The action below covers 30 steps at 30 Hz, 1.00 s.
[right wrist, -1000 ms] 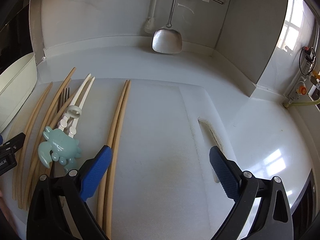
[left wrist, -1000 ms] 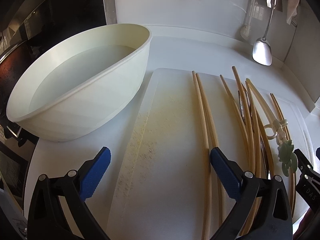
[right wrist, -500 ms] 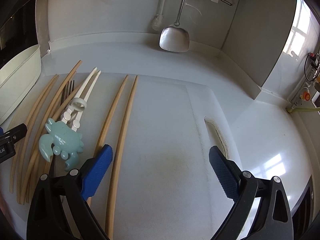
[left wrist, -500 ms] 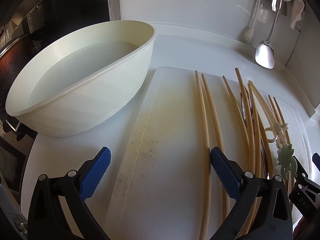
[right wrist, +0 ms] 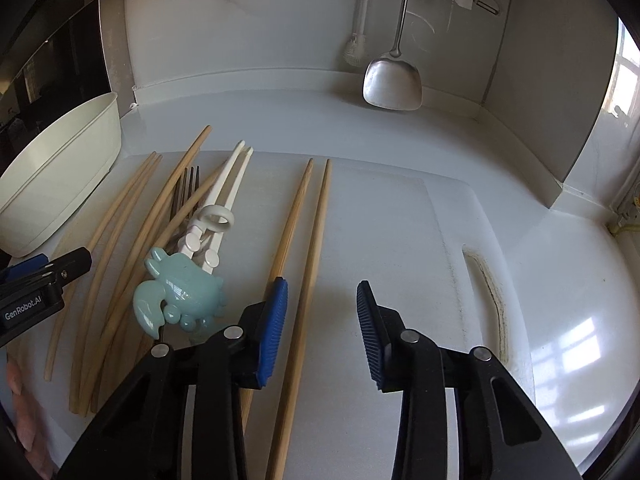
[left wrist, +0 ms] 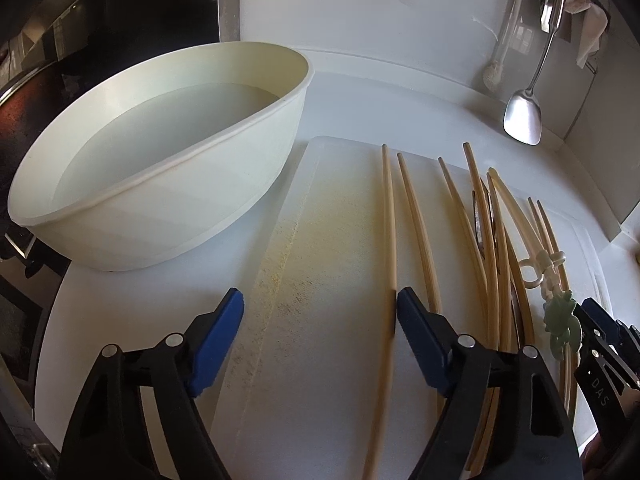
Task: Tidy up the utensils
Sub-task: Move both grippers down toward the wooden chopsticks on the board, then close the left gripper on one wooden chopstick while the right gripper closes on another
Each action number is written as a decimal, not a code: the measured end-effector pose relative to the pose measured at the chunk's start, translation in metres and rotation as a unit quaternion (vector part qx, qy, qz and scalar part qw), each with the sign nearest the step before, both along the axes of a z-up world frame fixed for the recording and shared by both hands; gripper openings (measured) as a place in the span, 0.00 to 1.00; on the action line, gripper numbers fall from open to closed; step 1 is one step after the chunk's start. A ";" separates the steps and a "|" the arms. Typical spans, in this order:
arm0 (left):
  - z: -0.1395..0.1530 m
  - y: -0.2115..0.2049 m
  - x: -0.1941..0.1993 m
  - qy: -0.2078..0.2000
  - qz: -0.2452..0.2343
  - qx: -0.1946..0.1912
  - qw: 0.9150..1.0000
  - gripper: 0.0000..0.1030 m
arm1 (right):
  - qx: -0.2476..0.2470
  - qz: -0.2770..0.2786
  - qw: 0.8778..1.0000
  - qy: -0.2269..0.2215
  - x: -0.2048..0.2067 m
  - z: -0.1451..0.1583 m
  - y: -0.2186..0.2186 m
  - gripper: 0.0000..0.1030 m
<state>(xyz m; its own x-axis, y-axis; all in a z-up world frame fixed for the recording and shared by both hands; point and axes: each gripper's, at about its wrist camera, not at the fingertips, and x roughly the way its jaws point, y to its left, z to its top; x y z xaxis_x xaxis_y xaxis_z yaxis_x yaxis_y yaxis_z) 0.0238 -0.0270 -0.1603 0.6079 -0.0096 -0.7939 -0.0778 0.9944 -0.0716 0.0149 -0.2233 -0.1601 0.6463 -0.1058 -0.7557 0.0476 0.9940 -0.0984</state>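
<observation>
Nearest the cutting board's front edge, the right gripper has just been closing; one wooden chopstick lies between its jaws, not yet pinched. The left gripper, also narrowing, has another chopstick against its right pad only. Farther along the board lie more chopsticks, a fork and a crab trainer pair. The sticks look light, stiff and prone to roll, so a grip near the thick end seems best. Beyond the board's left side waits the tub.
</observation>
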 end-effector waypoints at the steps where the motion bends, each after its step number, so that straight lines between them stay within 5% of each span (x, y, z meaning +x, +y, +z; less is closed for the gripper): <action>1: 0.000 -0.002 -0.001 -0.004 -0.004 0.010 1.000 0.72 | -0.002 0.001 1.000 -0.001 0.000 0.000 0.000 0.34; 8: 0.005 -0.012 -0.002 -0.021 -0.024 0.035 0.999 0.53 | 0.002 0.001 1.000 0.001 0.002 -0.001 -0.003 0.34; 16: 0.008 -0.032 -0.004 -0.027 -0.075 0.042 0.996 0.07 | 0.010 0.016 1.000 0.002 0.000 0.000 0.001 0.18; 18: 0.009 -0.030 -0.003 -0.025 -0.075 0.036 0.996 0.07 | 0.002 0.018 1.000 0.002 0.000 0.000 0.004 0.07; 30: 0.013 -0.017 -0.012 -0.026 -0.068 0.005 0.997 0.07 | 0.043 0.005 0.999 -0.005 -0.010 0.003 -0.007 0.06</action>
<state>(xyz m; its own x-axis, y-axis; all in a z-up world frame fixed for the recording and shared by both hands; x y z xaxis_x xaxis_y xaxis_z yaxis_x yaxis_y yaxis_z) 0.0118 -0.0445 -0.1475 0.6421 -0.0870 -0.7617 0.0610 0.9962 -0.0623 0.0045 -0.2300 -0.1576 0.6547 -0.0353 -0.7551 0.0391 0.9992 -0.0128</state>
